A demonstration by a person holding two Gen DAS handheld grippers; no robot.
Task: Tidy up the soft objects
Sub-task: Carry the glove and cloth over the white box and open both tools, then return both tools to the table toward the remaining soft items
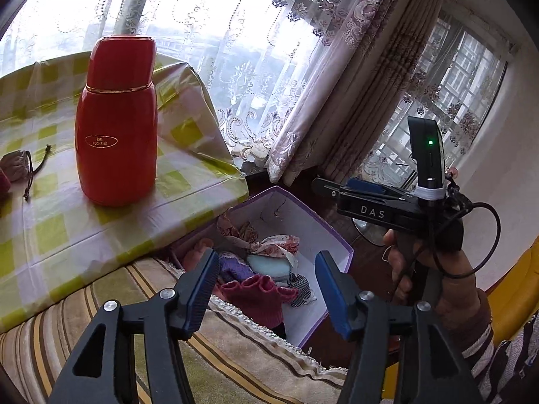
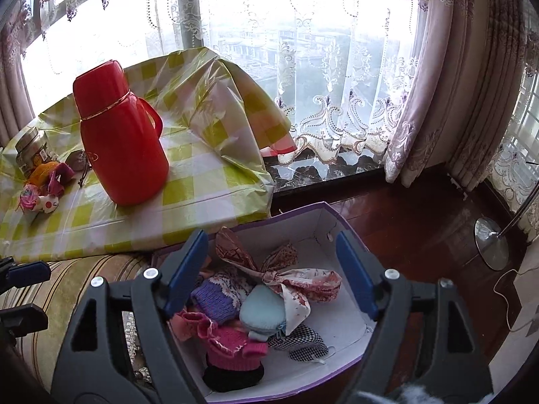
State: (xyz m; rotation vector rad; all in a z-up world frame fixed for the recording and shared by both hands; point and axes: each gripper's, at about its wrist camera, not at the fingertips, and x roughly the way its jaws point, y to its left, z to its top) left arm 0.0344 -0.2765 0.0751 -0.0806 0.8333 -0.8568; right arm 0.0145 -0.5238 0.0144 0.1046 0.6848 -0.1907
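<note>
Now both claws (image 1: 267,289) (image 2: 273,271) agape above box (image 2: 350,229).

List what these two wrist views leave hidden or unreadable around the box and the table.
- Box: its near left corner sits behind the right gripper finger in the right wrist view.
- Small soft toys: too small to identify in the right wrist view.
- Drawstring pouch: cut by the left edge of the left wrist view.
- Jar: label unreadable.
</note>
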